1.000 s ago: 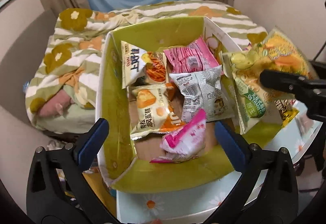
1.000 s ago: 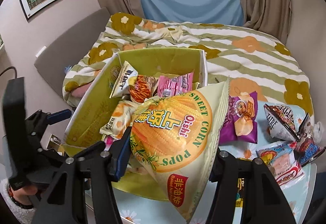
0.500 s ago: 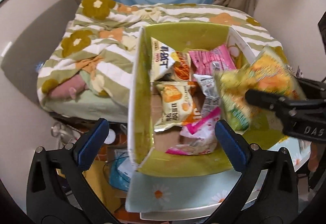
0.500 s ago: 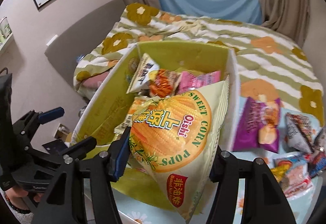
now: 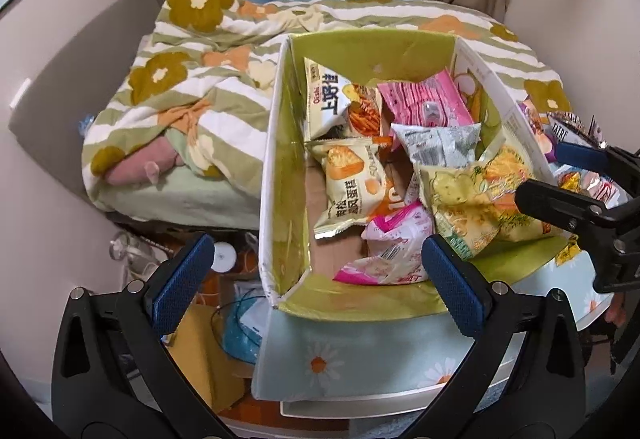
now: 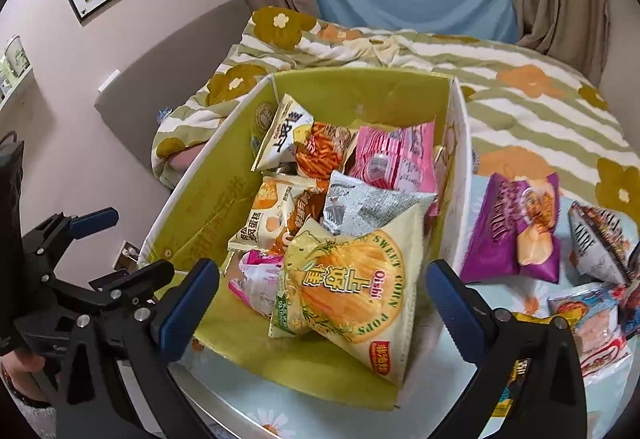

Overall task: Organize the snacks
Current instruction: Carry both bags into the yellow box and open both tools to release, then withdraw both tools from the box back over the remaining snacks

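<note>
A green-lined cardboard box (image 6: 208, 199) (image 5: 280, 175) on the daisy-print table holds several snack bags. The yellow sweet corn pops bag (image 6: 356, 287) lies in the box's near right corner, also in the left wrist view (image 5: 476, 195). My right gripper (image 6: 324, 303) is open and empty just above that bag. My left gripper (image 5: 316, 279) is open and empty at the box's near left edge. Other bags in the box: a pink one (image 6: 396, 159), a silver one (image 6: 368, 203), an egg-cake bag (image 5: 352, 183).
On the table right of the box lie a purple chip bag (image 6: 516, 227), a dark patterned bag (image 6: 596, 239) and several small packets (image 6: 592, 319). A bed with a flowered quilt (image 6: 520, 79) stands behind. Clutter lies on the floor left of the table (image 5: 224, 319).
My right gripper has opened and let go of the sweet corn pops bag, which now lies in the box. My left gripper has drawn back and to the left.
</note>
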`<act>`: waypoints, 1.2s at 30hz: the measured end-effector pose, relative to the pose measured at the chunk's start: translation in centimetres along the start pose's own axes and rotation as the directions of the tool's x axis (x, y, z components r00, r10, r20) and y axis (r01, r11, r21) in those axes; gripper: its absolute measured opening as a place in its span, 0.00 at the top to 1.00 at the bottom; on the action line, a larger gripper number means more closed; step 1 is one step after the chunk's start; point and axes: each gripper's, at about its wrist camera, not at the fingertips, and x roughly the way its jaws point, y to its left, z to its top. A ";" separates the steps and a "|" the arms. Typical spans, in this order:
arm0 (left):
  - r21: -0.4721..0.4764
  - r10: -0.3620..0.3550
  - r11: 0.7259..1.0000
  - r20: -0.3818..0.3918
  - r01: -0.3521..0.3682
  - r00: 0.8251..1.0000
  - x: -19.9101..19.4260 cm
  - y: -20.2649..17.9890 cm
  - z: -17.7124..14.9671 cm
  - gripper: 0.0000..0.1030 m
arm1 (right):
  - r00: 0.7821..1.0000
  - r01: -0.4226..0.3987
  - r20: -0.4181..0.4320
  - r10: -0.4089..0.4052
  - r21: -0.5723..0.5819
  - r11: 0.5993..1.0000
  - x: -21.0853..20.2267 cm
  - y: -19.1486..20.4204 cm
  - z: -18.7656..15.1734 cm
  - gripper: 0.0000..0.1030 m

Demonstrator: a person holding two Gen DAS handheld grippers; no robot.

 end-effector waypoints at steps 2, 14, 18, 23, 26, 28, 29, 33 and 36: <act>-0.007 -0.018 1.000 0.008 0.018 1.000 -0.2 -0.1 0.3 0.00 | 1.000 0.002 0.004 -0.002 0.001 1.000 -0.7 -0.1 0.1 0.00; 0.092 -0.127 0.989 0.109 0.117 0.986 -3.6 -4.7 2.8 0.00 | 0.982 0.129 0.137 -0.131 0.025 0.991 -8.3 -1.5 0.1 0.00; 0.112 -0.160 0.983 0.124 0.147 0.979 -4.5 -7.3 3.3 0.00 | 0.968 0.178 0.169 -0.186 0.063 0.982 -11.3 -3.4 -0.5 0.00; 0.133 -0.197 0.975 0.137 0.179 0.971 -5.5 -11.6 3.9 0.00 | 0.948 0.237 0.192 -0.252 0.098 0.967 -14.8 -7.5 -1.9 0.00; 0.139 -0.225 0.969 0.139 0.206 0.965 -5.7 -14.3 4.3 0.00 | 0.941 0.259 0.194 -0.279 0.122 0.958 -16.3 -10.4 -2.7 0.00; 0.136 -0.233 0.967 0.131 0.216 0.964 -5.7 -16.7 4.4 0.00 | 0.940 0.267 0.183 -0.287 0.126 0.956 -17.0 -12.2 -3.2 0.00; 0.135 -0.234 0.967 0.128 0.217 0.964 -5.7 -17.4 4.3 0.00 | 0.942 0.266 0.177 -0.285 0.125 0.956 -17.3 -13.2 -3.5 0.00; 0.110 -0.235 0.968 0.086 0.225 0.968 -4.6 -21.8 3.8 0.00 | 0.950 0.251 0.164 -0.266 0.102 0.962 -18.1 -16.7 -4.5 0.00; 0.091 -0.230 0.970 0.051 0.225 0.972 -3.2 -24.7 2.9 0.00 | 0.959 0.236 0.138 -0.246 0.085 0.968 -17.9 -19.3 -5.0 0.00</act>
